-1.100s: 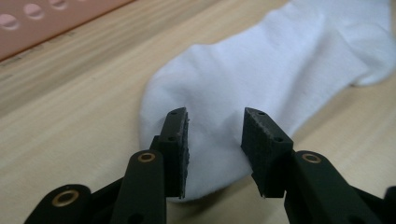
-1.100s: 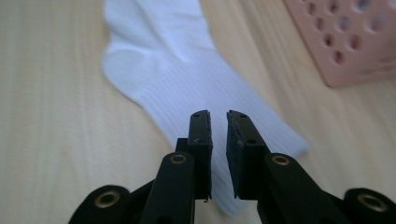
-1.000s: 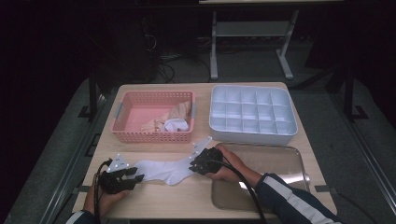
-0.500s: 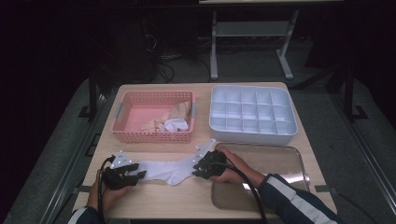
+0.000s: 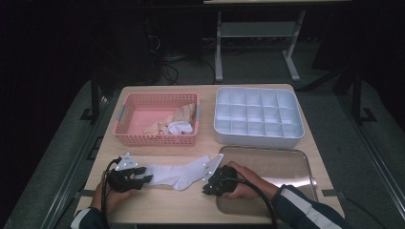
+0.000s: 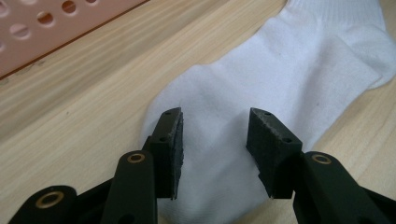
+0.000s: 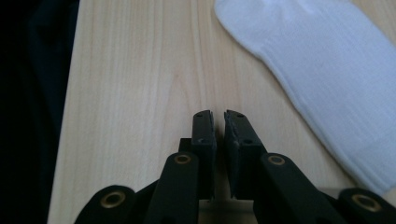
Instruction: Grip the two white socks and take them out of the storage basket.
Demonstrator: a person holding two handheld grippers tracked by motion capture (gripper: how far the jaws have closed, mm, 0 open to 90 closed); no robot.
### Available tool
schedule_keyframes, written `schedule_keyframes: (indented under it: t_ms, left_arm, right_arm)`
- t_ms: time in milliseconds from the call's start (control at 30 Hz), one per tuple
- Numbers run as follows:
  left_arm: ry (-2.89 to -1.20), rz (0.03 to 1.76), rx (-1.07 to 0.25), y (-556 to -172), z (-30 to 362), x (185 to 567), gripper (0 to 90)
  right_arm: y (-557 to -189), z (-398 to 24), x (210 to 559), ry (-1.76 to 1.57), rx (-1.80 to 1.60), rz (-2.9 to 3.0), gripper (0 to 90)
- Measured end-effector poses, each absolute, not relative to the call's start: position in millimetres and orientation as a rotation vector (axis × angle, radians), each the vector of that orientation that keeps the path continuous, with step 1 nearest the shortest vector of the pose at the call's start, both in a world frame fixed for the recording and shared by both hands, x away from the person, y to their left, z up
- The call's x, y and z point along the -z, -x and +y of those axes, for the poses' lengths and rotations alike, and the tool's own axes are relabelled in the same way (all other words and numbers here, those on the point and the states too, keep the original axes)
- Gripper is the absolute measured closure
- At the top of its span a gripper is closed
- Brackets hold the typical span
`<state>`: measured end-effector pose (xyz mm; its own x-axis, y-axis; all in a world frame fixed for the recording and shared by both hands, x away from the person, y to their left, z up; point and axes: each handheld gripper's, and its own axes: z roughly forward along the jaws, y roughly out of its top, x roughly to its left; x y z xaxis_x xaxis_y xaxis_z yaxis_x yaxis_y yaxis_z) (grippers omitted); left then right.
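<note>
A white sock point(image 5: 179, 174) lies flat on the wooden table point(image 5: 157, 202) between my two grippers. My left gripper point(image 5: 144, 179) rests at its left end. In the left gripper view the jaws point(image 6: 215, 140) stand open astride the sock point(image 6: 289, 60), and the pads do not press on it. My right gripper point(image 5: 208, 187) sits just off the sock's right end, near the table's front edge. In the right gripper view its jaws point(image 7: 218, 126) have just been closing and are shut over bare wood, with nothing between them. The sock point(image 7: 327, 60) lies at the upper right there.
A pink basket point(image 5: 129, 133) with more socks stands at the back left. A white divided tray point(image 5: 258, 136) stands at the back right. A clear shallow tray point(image 5: 286, 160) lies at the front right, under the right forearm. A corner of the pink basket point(image 6: 42, 28) shows in the left gripper view.
My right gripper has drawn back from the sock's right end toward the table's front edge. The sock now lies flat. The left gripper has stayed in place.
</note>
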<state>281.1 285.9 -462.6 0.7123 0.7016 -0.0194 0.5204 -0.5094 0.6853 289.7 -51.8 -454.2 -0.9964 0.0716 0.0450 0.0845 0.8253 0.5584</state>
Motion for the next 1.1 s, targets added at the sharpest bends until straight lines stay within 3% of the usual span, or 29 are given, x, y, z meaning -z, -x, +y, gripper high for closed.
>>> schedule_keyframes:
  t_ms: [400, 567, 767, 1100]
  left_arm:
    - [-2.253, 0.893, -0.334, -287.5, 278.7, 462.0, 55.5]
    - [-2.251, 0.895, -0.330, -286.3, 276.8, 462.3, 55.4]
    - [-2.245, 0.885, -0.342, -284.0, 276.4, 463.1, 55.4]
    - [-2.233, 0.880, -0.345, -281.5, 275.8, 464.3, 55.4]
  right_arm:
    - [-275.5, -80.7, 451.7, 0.138, 0.853, -2.979, 77.5]
    - [-277.2, -80.6, 446.3, 0.143, 0.890, -2.992, 71.0]
    - [-294.9, -56.7, 432.6, 0.271, 1.148, -3.051, 77.3]
    - [-323.5, -24.0, 458.9, 0.427, 1.078, -3.061, 83.4]
